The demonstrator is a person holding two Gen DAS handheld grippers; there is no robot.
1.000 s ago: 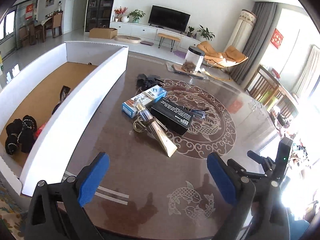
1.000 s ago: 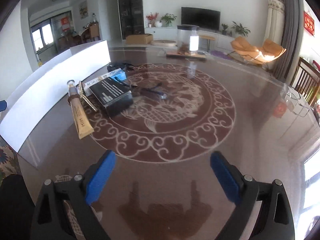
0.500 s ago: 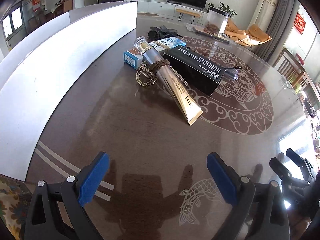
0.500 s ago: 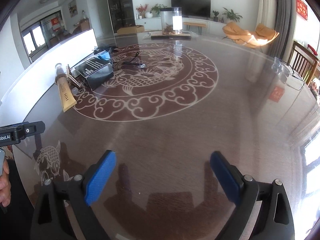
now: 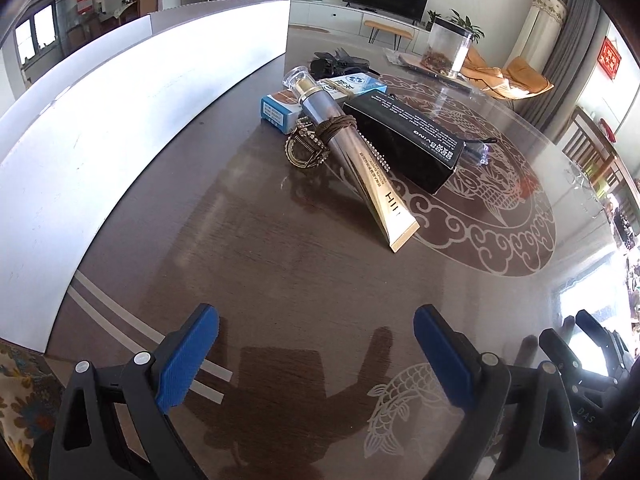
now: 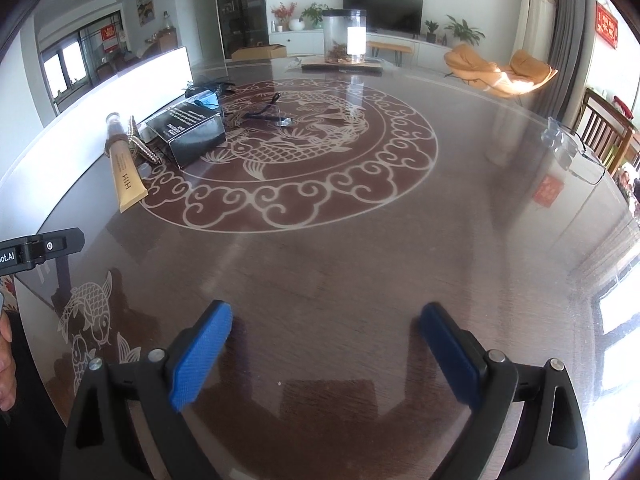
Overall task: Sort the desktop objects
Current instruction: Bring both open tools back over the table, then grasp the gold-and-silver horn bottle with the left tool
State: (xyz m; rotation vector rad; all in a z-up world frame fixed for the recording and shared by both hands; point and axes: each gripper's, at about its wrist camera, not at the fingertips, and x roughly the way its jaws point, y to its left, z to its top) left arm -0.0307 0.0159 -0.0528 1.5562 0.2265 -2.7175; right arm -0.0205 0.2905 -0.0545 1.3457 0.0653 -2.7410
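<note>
Ahead, gold tube (image 5: pixel 362 168) well beyond the left gripper (image 5: pixel 316 354), its jaws wide apart and empty.

Bare table (image 5: pixel 256 264) lies open between the left gripper (image 5: pixel 316 354), jaws spread and empty, and the gold tube (image 5: pixel 360 160). A white box wall (image 5: pixel 132 112) closes the left side. Behind the tube, a black box (image 5: pixel 404 140) and a blue carton (image 5: pixel 280 108) crowd together. Ahead of the right gripper (image 6: pixel 324 354) the tabletop is free up to a clear jar (image 6: pixel 345 36)
</note>
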